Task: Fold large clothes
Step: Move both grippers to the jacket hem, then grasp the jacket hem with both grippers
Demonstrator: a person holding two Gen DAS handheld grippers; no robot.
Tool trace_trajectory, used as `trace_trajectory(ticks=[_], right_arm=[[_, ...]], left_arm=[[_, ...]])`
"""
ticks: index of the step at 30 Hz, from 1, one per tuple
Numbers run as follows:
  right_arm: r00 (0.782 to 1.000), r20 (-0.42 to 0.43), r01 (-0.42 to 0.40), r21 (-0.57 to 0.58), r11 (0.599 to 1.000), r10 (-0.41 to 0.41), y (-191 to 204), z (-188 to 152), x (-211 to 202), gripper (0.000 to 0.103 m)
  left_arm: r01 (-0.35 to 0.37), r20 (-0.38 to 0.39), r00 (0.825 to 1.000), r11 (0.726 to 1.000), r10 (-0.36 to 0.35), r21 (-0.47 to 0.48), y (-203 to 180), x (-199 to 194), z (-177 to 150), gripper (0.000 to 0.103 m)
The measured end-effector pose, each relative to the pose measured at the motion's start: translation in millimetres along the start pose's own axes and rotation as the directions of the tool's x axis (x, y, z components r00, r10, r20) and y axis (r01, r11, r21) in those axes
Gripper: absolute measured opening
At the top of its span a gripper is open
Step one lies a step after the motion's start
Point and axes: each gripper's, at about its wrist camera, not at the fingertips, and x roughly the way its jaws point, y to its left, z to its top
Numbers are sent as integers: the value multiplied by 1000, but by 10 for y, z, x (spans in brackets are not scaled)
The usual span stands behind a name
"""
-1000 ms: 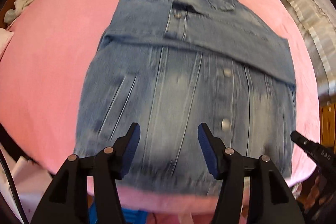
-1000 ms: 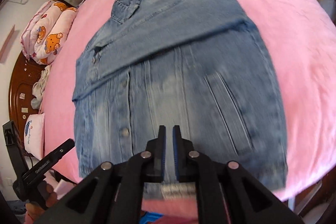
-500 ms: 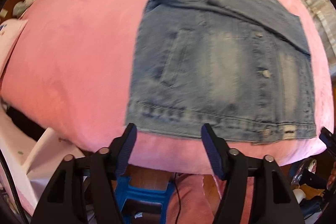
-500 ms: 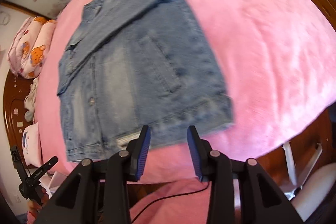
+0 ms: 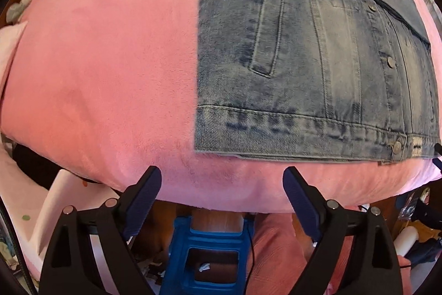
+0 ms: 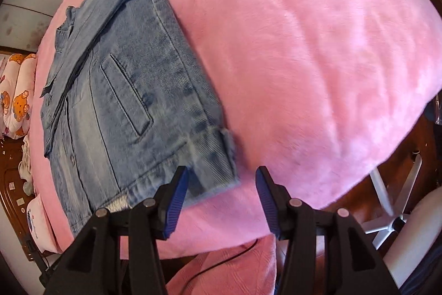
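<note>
My denim jacket (image 5: 317, 51) lies flat on the pink blanket (image 5: 105, 68), sleeves already folded across its chest. My left gripper (image 5: 222, 194) and right gripper (image 6: 222, 191) gape empty at its hem; I judge the hem-to-collar fold remains.

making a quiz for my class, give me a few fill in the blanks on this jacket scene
The denim jacket lies on a ____ blanket.
The left gripper has its jaws ____.
The right gripper holds ____.
Under the bed edge by the left gripper stands a ____ stool.

Missing words: pink; open; nothing; blue
</note>
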Motion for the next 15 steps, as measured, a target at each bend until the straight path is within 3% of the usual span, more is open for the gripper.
trace_trajectory(ticks=[5, 9, 15], right_arm=[[1000, -14, -15, 69, 998, 16, 31, 118, 86, 51], [999, -28, -12, 109, 994, 15, 19, 170, 111, 50], [1000, -18, -1, 99, 995, 2, 19, 169, 126, 46]], left_arm=[[133, 5, 991, 989, -133, -67, 214, 147, 74, 89], [263, 12, 964, 947, -265, -183, 470, 311, 150, 88], [350, 21, 934, 900, -358, -260, 687, 530, 221, 86]])
